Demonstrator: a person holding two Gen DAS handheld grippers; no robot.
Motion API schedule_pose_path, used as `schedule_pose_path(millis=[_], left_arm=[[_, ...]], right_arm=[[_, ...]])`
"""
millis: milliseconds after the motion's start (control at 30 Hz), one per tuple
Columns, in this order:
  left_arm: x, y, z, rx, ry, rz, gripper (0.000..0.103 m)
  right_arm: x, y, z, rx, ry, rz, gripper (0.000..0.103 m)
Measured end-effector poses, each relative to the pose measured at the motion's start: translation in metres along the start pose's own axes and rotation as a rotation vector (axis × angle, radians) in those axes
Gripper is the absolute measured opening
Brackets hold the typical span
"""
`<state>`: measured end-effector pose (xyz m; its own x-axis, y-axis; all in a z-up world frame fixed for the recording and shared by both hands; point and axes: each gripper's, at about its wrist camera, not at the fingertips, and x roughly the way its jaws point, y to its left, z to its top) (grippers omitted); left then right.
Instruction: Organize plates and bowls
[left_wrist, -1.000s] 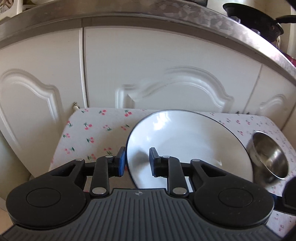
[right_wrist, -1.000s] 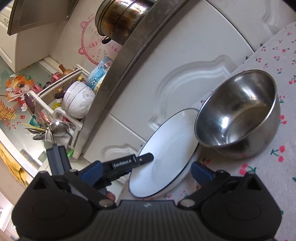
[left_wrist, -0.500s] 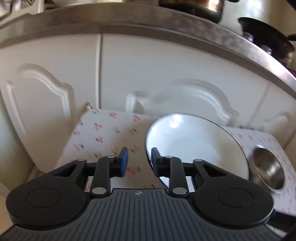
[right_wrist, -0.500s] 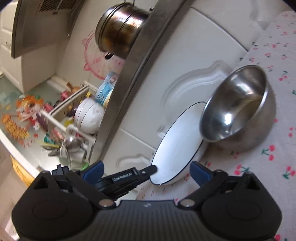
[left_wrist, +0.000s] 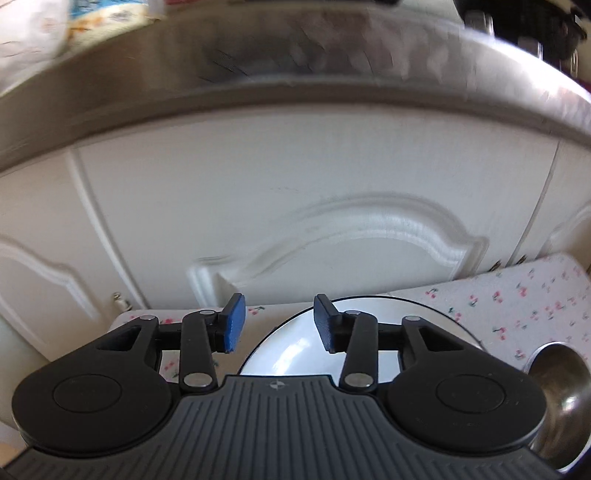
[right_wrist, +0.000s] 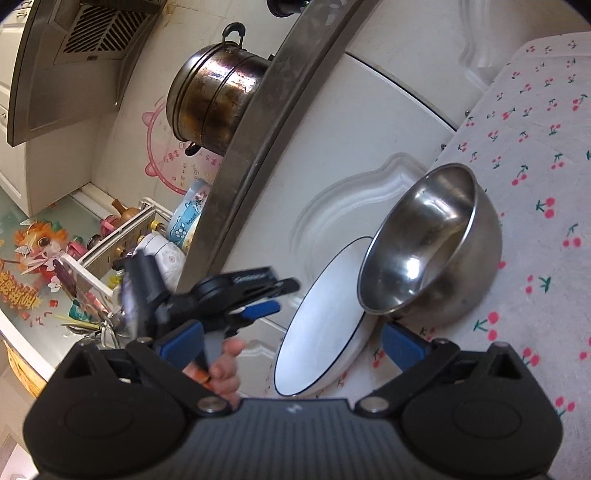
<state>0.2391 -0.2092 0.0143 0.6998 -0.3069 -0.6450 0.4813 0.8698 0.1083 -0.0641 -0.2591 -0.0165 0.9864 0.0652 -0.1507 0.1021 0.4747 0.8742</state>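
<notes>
A white plate with a dark rim (right_wrist: 321, 317) lies on the cherry-print tablecloth (right_wrist: 535, 166), and a steel bowl (right_wrist: 424, 251) stands right next to it, its side over the plate's edge. My right gripper (right_wrist: 291, 343) is open wide, with the plate's near rim between its blue pads and untouched. In a person's hand (right_wrist: 225, 365), my left gripper (right_wrist: 284, 295) hangs left of the plate. In the left wrist view the left gripper (left_wrist: 279, 317) has its jaws opening with nothing between them. The plate (left_wrist: 295, 350) and bowl (left_wrist: 561, 391) sit below it.
White cabinet doors (left_wrist: 332, 221) rise close behind the table under a steel countertop edge (right_wrist: 258, 147). On the counter stand a large metal pot (right_wrist: 214, 107) and a dish rack (right_wrist: 110, 240) with bowls (right_wrist: 166, 254). A range hood (right_wrist: 74, 55) hangs above.
The left gripper's jaws have widened and come off the plate's rim; it has risen and drawn toward the cabinet. The right gripper has shifted only slightly and rolled a little.
</notes>
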Motion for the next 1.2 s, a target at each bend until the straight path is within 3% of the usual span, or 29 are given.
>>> schedule_pose_path(millis=[33,67,133,267,333,533,767,867,1000,1200], left_arm=[[0.006,-0.003,0.002,0.014,0.009,0.007,0.05],[0.01,-0.003,0.004,0.017,0.009,0.005,0.061],[0.014,-0.007,0.008,0.013,-0.004,-0.017,0.061],[0.013,-0.012,0.006,0.013,-0.066,0.046,0.057],[0.011,-0.011,0.004,0.009,-0.091,0.039,0.058],[0.023,-0.007,0.002,-0.011,-0.018,0.06,0.062],[0.037,0.015,0.018,-0.104,0.067,0.045,0.062],[0.038,0.023,0.021,-0.177,0.083,0.013,0.061],[0.034,0.036,0.017,-0.201,0.044,-0.065,0.063],[0.039,0.03,0.014,-0.131,0.065,-0.1,0.069]], right_arm=[[0.0,0.0,0.0,0.0,0.0,0.001,0.102],[0.0,0.0,0.0,0.002,-0.002,0.002,0.102],[-0.002,-0.002,-0.001,0.005,-0.004,0.004,0.102],[-0.003,0.0,-0.001,0.006,-0.002,0.006,0.102],[-0.004,-0.001,-0.001,0.01,-0.004,0.011,0.102],[-0.004,0.0,-0.001,0.011,-0.005,0.011,0.102],[-0.003,0.001,-0.001,-0.001,0.0,0.004,0.102],[-0.003,0.001,-0.001,-0.002,0.0,0.003,0.102],[-0.003,0.001,-0.001,-0.007,0.004,0.002,0.102],[-0.003,0.001,-0.001,-0.01,0.005,0.001,0.102]])
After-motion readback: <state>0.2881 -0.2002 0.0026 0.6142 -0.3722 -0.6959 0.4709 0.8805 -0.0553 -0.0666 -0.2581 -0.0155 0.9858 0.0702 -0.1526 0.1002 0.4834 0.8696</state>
